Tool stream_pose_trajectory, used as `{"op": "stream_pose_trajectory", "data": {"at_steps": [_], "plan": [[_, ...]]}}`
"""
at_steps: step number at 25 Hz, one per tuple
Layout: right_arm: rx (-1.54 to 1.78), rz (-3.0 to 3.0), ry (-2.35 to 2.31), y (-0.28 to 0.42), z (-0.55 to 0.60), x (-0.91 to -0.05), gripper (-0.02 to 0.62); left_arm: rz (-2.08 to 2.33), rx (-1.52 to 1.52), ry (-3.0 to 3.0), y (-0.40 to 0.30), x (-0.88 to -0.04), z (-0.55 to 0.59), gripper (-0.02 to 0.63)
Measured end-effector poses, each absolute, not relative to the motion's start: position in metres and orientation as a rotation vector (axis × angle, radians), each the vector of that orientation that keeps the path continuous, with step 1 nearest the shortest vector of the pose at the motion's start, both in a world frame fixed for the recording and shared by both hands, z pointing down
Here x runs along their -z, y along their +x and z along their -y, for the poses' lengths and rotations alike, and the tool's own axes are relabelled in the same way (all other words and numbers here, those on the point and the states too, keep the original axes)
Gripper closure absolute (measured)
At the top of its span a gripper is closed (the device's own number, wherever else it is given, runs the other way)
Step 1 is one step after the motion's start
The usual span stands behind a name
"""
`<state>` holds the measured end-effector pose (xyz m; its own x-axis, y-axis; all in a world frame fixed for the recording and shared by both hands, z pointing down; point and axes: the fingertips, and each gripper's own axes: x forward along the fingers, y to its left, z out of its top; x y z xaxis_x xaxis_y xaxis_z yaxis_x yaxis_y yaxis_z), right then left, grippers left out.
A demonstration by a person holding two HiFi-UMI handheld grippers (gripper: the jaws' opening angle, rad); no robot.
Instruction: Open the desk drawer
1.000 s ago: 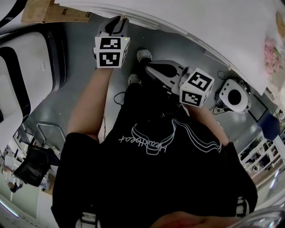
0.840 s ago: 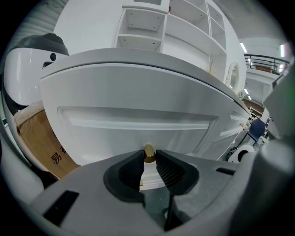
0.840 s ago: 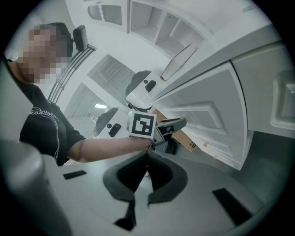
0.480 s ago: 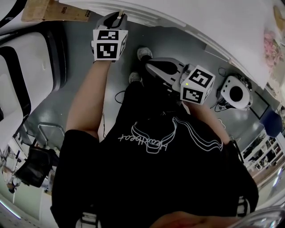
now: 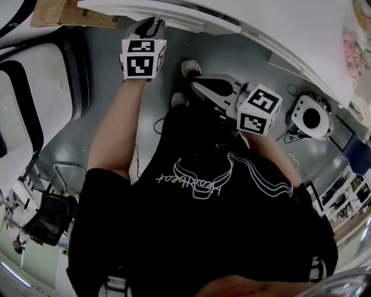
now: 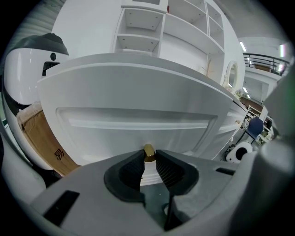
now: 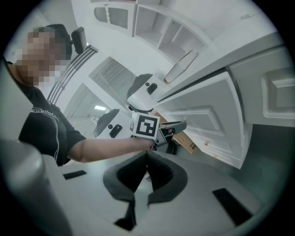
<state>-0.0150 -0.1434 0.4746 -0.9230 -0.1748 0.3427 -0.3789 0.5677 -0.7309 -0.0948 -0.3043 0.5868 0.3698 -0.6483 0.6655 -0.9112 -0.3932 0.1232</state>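
The white desk drawer front (image 6: 138,117) fills the left gripper view, and its small brass knob (image 6: 148,151) sits between my pads. My left gripper (image 6: 148,159) is shut on that knob. In the head view the same gripper (image 5: 152,24) reaches up to the drawer's edge (image 5: 174,16) at the top. My right gripper (image 5: 198,87) hangs in front of my body, away from the desk, shut with nothing in it. In the right gripper view its pads (image 7: 154,168) meet, and beyond them the left gripper (image 7: 174,127) points at the drawer (image 7: 207,117).
A cardboard box (image 5: 69,14) stands under the desk left of the drawer. A large white rounded machine (image 5: 35,87) is on the left. A round white device (image 5: 310,119) and cables lie on the grey floor at right. My shoes (image 5: 190,68) are below the drawer.
The left gripper stays clamped on the knob at the drawer. The right gripper has barely shifted.
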Motion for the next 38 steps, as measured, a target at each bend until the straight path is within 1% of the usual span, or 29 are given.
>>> {"op": "stream_pose_trajectory", "data": {"at_steps": [38], "plan": [[-1.284,2.567,0.486,-0.029,0.077,-0.476,0.591,1.347,-0.713,2.161,-0.110,-0.586,0.231,0.525]]}}
